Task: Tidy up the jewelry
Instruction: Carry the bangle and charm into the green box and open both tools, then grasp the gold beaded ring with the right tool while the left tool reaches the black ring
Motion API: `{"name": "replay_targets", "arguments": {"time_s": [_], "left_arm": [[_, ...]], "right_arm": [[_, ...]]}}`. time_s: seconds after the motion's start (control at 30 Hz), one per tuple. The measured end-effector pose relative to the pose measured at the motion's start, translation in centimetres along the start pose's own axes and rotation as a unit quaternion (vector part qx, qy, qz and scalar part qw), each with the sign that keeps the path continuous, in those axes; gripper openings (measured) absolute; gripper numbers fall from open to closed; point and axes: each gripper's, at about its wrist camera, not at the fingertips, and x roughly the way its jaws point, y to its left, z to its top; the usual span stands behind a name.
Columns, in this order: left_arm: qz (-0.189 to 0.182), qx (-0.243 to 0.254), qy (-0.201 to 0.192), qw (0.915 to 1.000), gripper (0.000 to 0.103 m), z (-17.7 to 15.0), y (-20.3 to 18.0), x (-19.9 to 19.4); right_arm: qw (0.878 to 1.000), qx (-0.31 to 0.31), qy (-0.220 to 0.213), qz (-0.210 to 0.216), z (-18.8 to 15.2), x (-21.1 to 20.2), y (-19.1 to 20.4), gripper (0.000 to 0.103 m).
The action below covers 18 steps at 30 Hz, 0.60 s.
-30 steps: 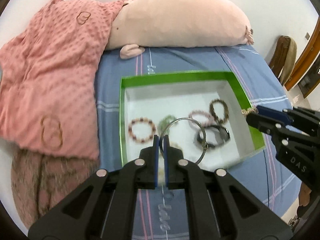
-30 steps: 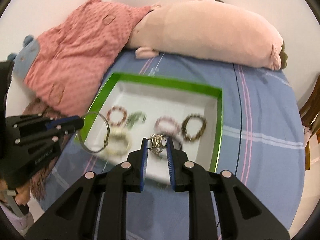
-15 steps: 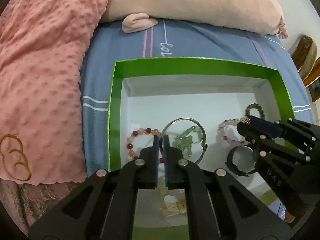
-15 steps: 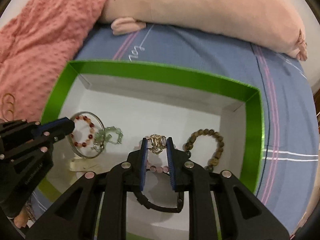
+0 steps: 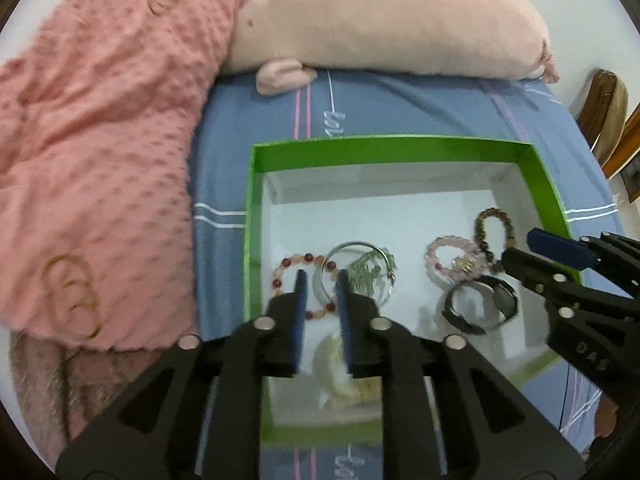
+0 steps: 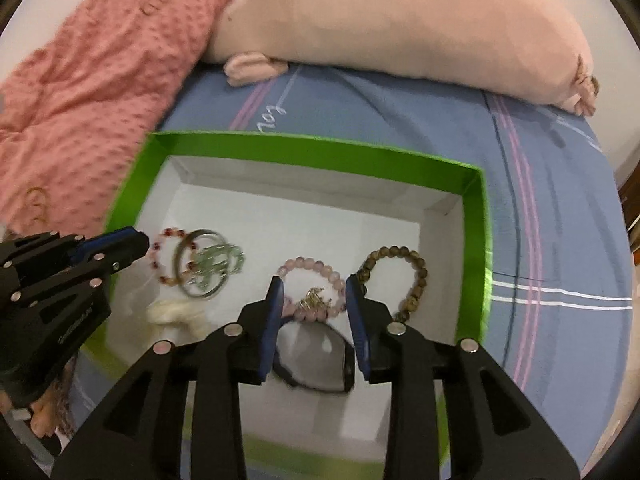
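Observation:
A green-rimmed white box (image 5: 400,144) (image 6: 320,148) lies on the blue bed sheet and holds several bracelets. A silver bangle (image 5: 360,272) (image 6: 204,268) lies in it over a red bead bracelet (image 5: 288,264) and a green piece. A small gold piece (image 6: 314,300) (image 5: 462,262) lies on a pink bead bracelet (image 6: 316,268), beside a brown bead bracelet (image 6: 400,276) and a black watch (image 5: 480,308). My left gripper (image 5: 322,304) is open and empty above the bangle. My right gripper (image 6: 316,312) is open and empty above the gold piece.
A pink dotted blanket (image 5: 100,140) lies left of the box. A long pink plush pillow (image 5: 392,20) lies behind it. A cream-coloured item (image 6: 176,312) sits near the box's front left. A wooden chair (image 5: 604,112) stands at the right.
Both grippers have opened. The silver bangle has dropped from the left gripper into the box, and the gold piece has dropped from the right gripper onto the pink bracelet. Both grippers have pulled back a little.

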Motion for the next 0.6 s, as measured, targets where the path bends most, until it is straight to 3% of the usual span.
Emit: {"name": "replay_targets", "arguments": {"time_s": [0.1, 0.33, 0.47, 0.6], "left_arm": [[0.003, 0.004, -0.022, 0.9997, 0.028, -1.7, -0.2, -2.5], [0.0, 0.029, -0.039, 0.9988, 0.028, -6.8, -1.0, -5.8], [0.0, 0.025, -0.03, 0.9992, 0.039, -10.0, -0.3, -6.4], [0.005, 0.044, -0.003, 0.999, 0.039, -12.9, -0.2, -5.6]], "right_arm": [[0.999, -0.005, -0.027, 0.022, -1.7, -3.4, 0.6, 0.049], [0.997, -0.029, -0.044, 0.057, -6.5, -7.9, 1.3, 0.049], [0.997, -0.02, -0.043, 0.057, -9.1, -8.8, 1.1, 0.049], [0.996, -0.019, -0.002, 0.086, -12.2, -8.2, 1.0, 0.05]]}}
